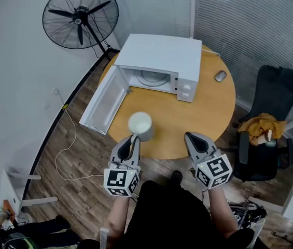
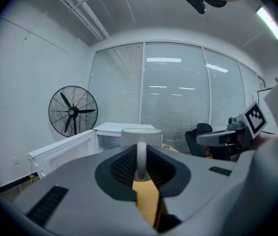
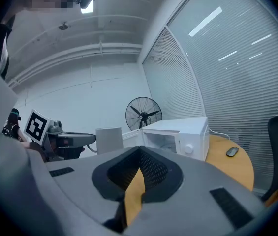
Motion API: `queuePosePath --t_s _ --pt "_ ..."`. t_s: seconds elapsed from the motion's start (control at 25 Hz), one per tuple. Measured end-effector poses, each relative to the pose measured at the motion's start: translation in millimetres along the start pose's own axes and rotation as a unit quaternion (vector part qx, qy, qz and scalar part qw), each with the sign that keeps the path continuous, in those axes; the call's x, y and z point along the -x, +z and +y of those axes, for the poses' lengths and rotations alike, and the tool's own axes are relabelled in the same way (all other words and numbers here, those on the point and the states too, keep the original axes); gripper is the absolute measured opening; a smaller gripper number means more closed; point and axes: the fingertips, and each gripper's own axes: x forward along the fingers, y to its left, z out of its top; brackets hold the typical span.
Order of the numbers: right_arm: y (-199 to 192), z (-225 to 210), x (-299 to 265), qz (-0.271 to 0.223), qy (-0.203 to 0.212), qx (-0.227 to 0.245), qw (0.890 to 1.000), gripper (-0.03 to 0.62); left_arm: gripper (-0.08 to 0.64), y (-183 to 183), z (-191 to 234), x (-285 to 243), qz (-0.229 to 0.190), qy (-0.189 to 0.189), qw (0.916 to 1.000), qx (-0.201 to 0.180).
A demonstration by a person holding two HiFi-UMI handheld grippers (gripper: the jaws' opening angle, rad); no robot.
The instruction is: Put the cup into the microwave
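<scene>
Plank floor (image 1: 84,154), round table (image 1: 208,113), standing fan (image 1: 80,16), office chair (image 1: 270,87), seemingly slatted blinds (image 1: 250,19).

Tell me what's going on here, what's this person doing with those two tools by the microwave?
A person is working with a handheld gripper in each hand. The left gripper has its fingers shut on the handle of a white cup, holding it upright over the near edge of the round table. The microwave sits at the far side with its door swung wide open, and the cup is not yet inside. The right gripper is shut and empty, off to the side.
</scene>
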Motion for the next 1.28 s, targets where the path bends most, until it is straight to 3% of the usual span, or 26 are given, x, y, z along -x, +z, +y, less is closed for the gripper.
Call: queuePosePath --t_s 0.52,1.28 --pt "-4 -12 -13 0.009 0.004 -0.015 1.000 0.009 0.038 -10 3 -17 0.012 0.000 0.9999 0.005" --pt "28 -32 -98 0.013 -0.070 -0.003 0.997 0.009 0.038 -5 85 -119 0.008 -0.058 0.9983 -0.001"
